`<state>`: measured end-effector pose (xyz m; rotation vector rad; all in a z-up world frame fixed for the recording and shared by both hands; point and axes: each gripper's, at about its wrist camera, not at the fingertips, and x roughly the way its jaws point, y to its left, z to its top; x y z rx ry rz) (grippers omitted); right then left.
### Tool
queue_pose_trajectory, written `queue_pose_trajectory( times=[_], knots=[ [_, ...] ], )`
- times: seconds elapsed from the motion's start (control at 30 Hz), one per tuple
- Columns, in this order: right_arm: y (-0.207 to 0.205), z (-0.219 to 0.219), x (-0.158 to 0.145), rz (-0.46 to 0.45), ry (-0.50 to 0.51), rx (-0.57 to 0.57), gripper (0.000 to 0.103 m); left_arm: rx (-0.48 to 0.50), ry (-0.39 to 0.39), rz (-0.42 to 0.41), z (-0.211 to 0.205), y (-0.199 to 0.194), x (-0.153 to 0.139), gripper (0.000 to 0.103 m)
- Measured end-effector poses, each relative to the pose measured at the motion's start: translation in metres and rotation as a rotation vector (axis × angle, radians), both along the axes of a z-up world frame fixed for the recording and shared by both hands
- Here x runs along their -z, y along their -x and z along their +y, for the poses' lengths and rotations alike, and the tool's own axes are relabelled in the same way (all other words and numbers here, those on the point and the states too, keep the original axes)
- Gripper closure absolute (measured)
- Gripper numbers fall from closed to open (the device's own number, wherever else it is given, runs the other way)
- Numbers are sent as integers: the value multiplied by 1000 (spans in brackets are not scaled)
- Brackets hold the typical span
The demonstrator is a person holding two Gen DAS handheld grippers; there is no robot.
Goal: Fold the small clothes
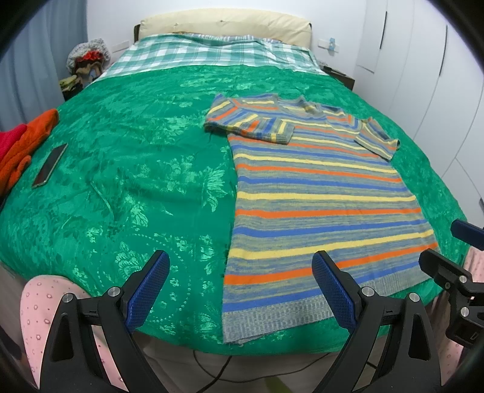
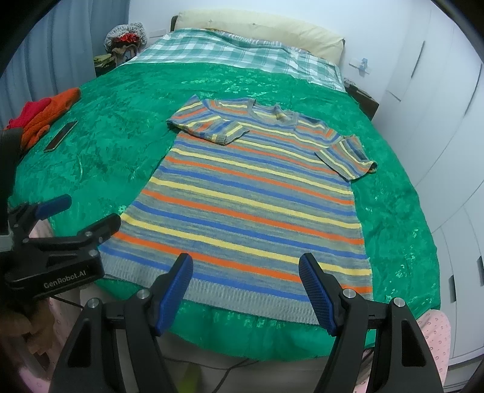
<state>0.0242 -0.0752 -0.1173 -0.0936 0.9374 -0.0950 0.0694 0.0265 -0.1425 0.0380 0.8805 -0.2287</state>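
Observation:
A striped knit sweater (image 1: 317,193) in grey, blue, yellow and orange lies flat on the green bedspread (image 1: 127,169), hem toward me. Both short sleeves are folded in over the chest. It also shows in the right wrist view (image 2: 254,205). My left gripper (image 1: 240,266) is open and empty, held above the bed's near edge by the hem's left corner. My right gripper (image 2: 245,267) is open and empty over the middle of the hem. The left gripper also shows in the right wrist view (image 2: 87,214), and the right gripper shows at the right edge of the left wrist view (image 1: 444,245).
A phone (image 1: 50,164) and an orange-red garment pile (image 1: 21,145) lie at the bed's left side. A checked blanket (image 1: 205,51) and a cream pillow (image 1: 224,24) are at the head. White wardrobe doors (image 2: 438,121) stand right. A cable (image 1: 217,371) runs on the floor below.

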Motion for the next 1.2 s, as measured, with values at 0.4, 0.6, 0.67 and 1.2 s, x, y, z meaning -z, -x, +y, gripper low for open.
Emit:
queue_pose_trajectory(
  times=[0.4, 0.6, 0.67, 1.2],
  knots=[
    [0, 0, 3, 8, -8, 4, 31, -1, -6, 6, -2, -1, 1, 7],
    [-1, -1, 4, 8, -13, 4, 31, 0, -12, 9, -3, -2, 2, 7],
    [-1, -1, 4, 9, -13, 4, 31, -1, -14, 9, -3, -2, 2, 7],
    [1, -2, 5, -2, -27, 16, 31, 4, -28, 6, -5, -2, 5, 7]
  ],
)
